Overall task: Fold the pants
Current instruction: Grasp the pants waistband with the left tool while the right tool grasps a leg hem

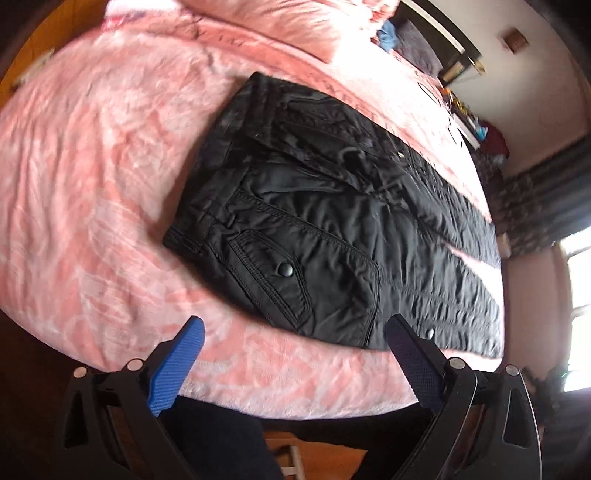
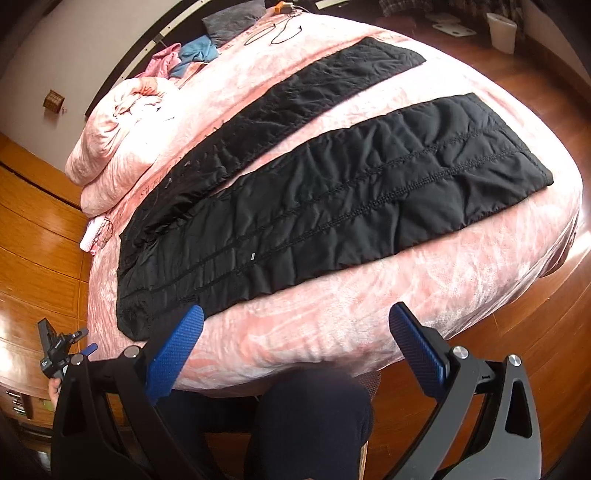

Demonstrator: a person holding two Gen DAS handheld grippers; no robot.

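Black quilted pants [image 1: 325, 221] lie spread flat on a pink plush bed cover [image 1: 92, 184]. The left wrist view shows the waistband and a snap pocket. The right wrist view shows the two legs [image 2: 332, 206] lying apart, the cuffs at the far right. My left gripper [image 1: 293, 332] is open and empty, hovering over the near bed edge just short of the pants' hip. My right gripper [image 2: 295, 321] is open and empty, above the bed edge [image 2: 332, 332] just short of the near leg.
A rolled pink duvet [image 2: 122, 125] and loose clothes [image 2: 192, 51] lie at the bed's head. Wooden floor [image 2: 535, 314] surrounds the bed. A white bin [image 2: 502, 31] stands beyond the foot. My dark-clad knee [image 2: 310, 417] is below the grippers.
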